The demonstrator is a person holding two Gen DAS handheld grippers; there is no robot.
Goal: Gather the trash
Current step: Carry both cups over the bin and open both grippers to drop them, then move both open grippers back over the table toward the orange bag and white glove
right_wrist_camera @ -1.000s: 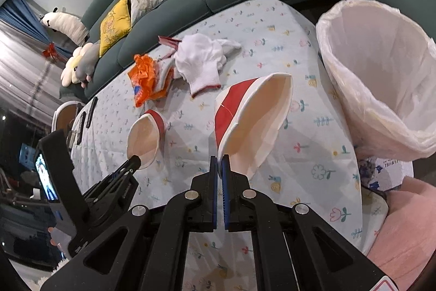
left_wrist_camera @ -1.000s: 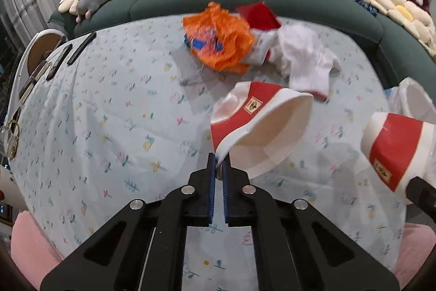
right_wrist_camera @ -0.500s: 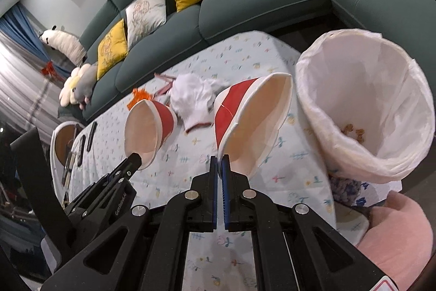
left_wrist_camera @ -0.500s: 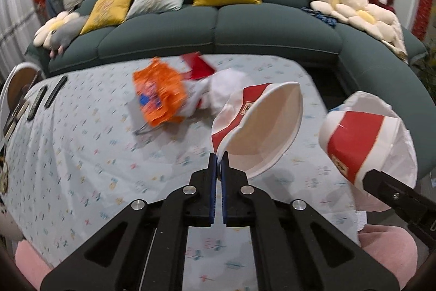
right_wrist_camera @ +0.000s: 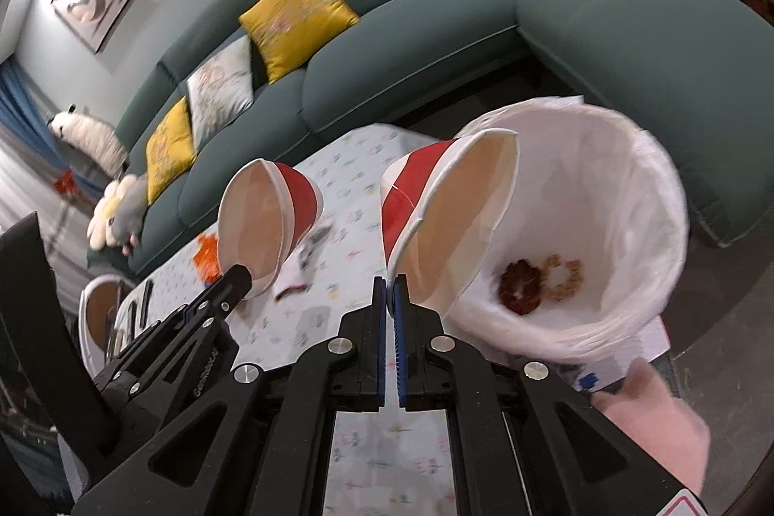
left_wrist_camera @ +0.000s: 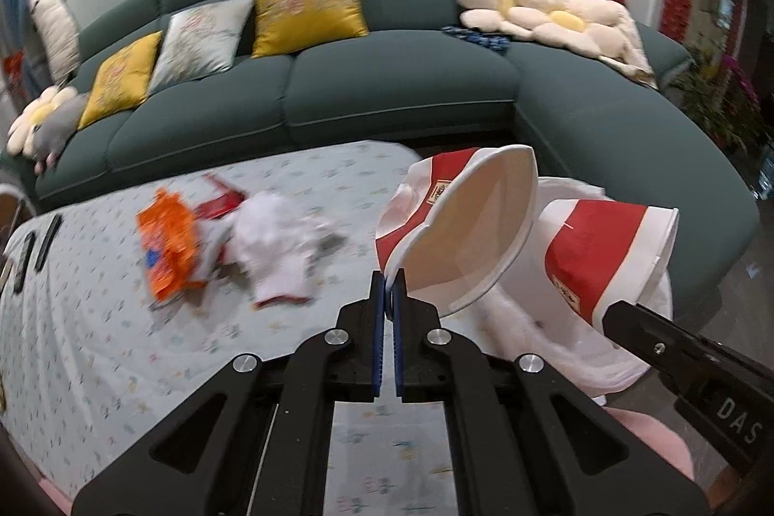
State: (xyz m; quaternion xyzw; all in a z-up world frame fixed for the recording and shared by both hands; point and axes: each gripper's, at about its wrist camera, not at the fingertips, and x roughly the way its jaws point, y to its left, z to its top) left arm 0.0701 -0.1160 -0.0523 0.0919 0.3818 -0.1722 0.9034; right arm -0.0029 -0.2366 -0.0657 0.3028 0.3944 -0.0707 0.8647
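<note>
Both hand-held grippers have moved off the bench's far right corner. Left hand-held gripper pinches one paper cup; right hand-held gripper pinches another paper cup, now over the lined trash bin, ready to drop.

At lower centre the left gripper pinches the rim of a red-and-white paper cup; at right a second cup sits on the right gripper, over a white bin liner. Orange wrapper and white cloth lie left of centre on the tablecloth
</note>
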